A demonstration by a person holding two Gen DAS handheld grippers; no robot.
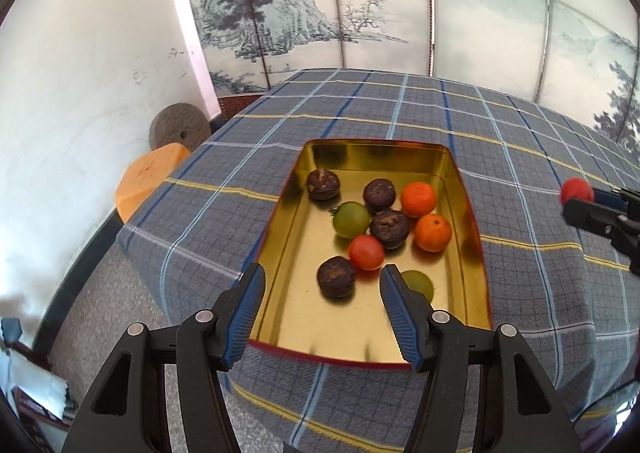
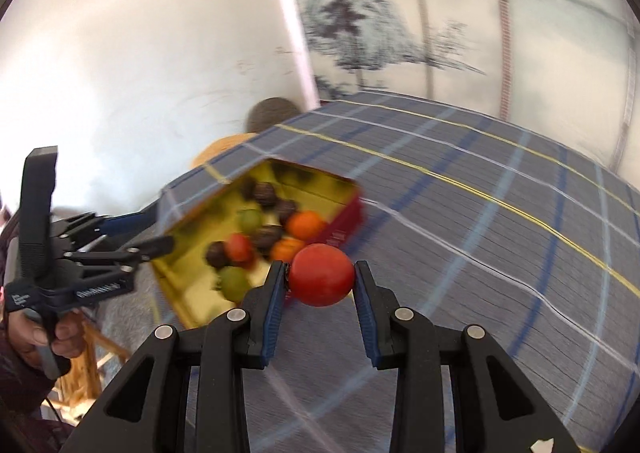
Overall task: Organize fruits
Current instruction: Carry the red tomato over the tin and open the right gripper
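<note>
A: Right wrist view: your right gripper (image 2: pixel 321 280) pinches a red fruit (image 2: pixel 322 279) between its fingers, held above the worktop (image 2: pixel 500 233), beside the tin (image 2: pixel 342 231).
B: Left gripper (image 1: pixel 322 295)?
A: Fingers spread, empty, over the tin's near end. Risk: smooth round fruit, shallow pinch. You could squirt it out short of the tin.

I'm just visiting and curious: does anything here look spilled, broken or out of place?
Nothing spilled or broken. One red fruit is outside the gold tin, clamped in the right gripper above the cloth. The left gripper is open and empty.
</note>
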